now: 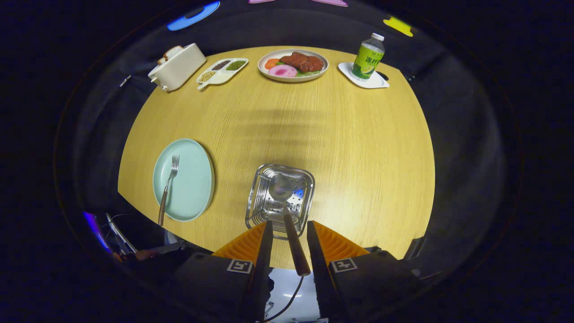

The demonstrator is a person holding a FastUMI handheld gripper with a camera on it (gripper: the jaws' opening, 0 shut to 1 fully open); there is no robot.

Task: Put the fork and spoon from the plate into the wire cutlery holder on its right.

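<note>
While the fork (168, 188) lies on the pale green plate (197, 179) at the left of the frame, with its wooden handle hanging over the plate's near rim, the spoon (287, 211) is already over the wire cutlery holder (305, 179) in the lower middle. Its bowl is inside the holder's opening, and its wooden handle runs back between the two fingers of the gripper (289, 233) at the bottom. The fingers stand apart with a gap on each side of the handle, so the gripper looks open and does not squeeze the spoon.

I judge that the spoon is being let go. To do it well, the gripper should draw straight back along the handle, without touching it, so that the spoon does not tip the holder. Then the fork should be taken by its overhanging handle.

Along the top, from left to right, stand a toaster (177, 67), a divided dish (223, 71), a plate of meat (293, 65) and a bottle (367, 57) on a white coaster (379, 81), all well apart from the work.
</note>
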